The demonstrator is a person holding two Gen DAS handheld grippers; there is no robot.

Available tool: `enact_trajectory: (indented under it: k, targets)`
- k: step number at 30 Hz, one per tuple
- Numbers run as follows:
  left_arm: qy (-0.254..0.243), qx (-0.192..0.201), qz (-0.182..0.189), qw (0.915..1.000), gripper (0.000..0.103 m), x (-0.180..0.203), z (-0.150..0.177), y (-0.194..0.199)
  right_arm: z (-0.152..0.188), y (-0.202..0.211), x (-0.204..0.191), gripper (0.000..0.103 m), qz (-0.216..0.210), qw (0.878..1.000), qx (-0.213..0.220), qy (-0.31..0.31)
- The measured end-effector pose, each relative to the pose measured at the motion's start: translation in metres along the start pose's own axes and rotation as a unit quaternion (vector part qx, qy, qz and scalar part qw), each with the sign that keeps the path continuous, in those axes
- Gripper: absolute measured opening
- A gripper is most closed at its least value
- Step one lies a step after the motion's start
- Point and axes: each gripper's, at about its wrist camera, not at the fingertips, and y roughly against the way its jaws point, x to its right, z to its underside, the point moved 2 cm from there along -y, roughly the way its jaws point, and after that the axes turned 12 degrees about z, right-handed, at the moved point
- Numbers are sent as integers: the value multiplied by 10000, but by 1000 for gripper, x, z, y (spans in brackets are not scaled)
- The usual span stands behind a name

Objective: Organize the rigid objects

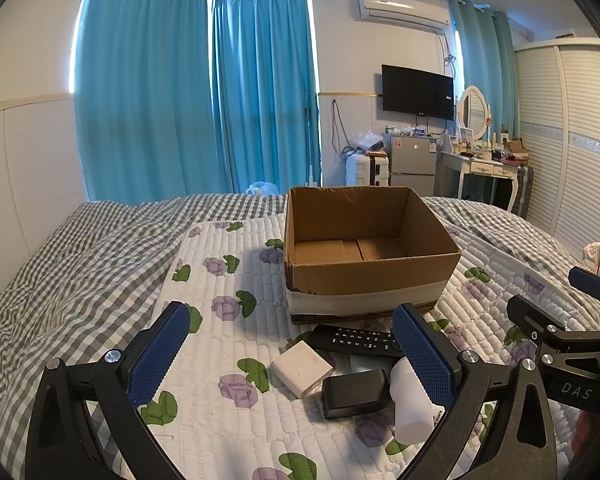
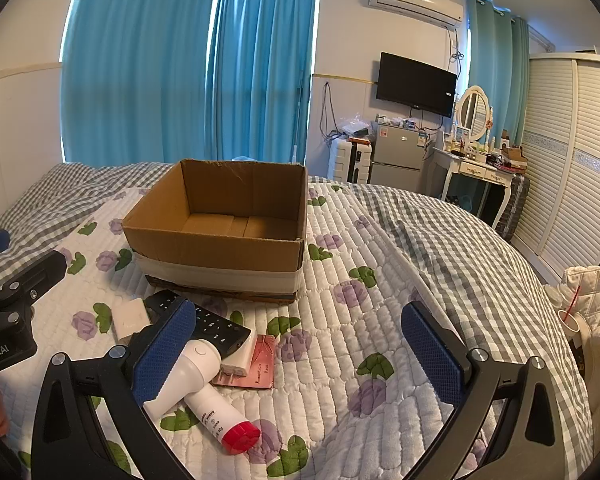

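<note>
Your left gripper (image 1: 290, 350) hangs with fingers spread wide over a cluster of small objects on the floral quilt (image 1: 236, 276); nothing lies between its pads. Your right gripper (image 2: 300, 346) is likewise spread and grips nothing.

Hidden parts: in the left wrist view the right-hand blue pad (image 1: 422, 354) covers the end of the black remote (image 1: 352, 338) and most of a white bottle (image 1: 410, 404), whose cap is cut off from sight. A pale object behind the black case (image 1: 354, 392) is too covered to identify. In the right wrist view the left-hand pad (image 2: 164, 350) hides where the remote (image 2: 216, 324) meets the white square adapter (image 2: 129, 318), and the black case cannot be made out. A white plug (image 2: 238, 360) lies on a pink card (image 2: 260, 364), covering part of it. The bottle (image 2: 204, 390) shows its red cap (image 2: 242, 436) pointing toward 5 o'clock.

The cardboard box (image 1: 364, 276) stands open at 12 o'clock of the cluster, its near wall just beyond the remote; its visible floor is bare, though the near wall hides the front strip.

Open room: bare quilt extends at 3 o'clock of the cluster in the right wrist view, and at 9 o'clock in the left wrist view, up to the checked blanket (image 1: 60, 280).
</note>
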Motion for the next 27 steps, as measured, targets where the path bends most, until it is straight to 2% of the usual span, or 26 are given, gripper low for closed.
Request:
enact_trajectory:
  k: [27]
  targets:
    - [23, -8, 11, 10000, 103, 1, 2, 0, 2, -3, -2, 103, 28, 10000, -36, 55]
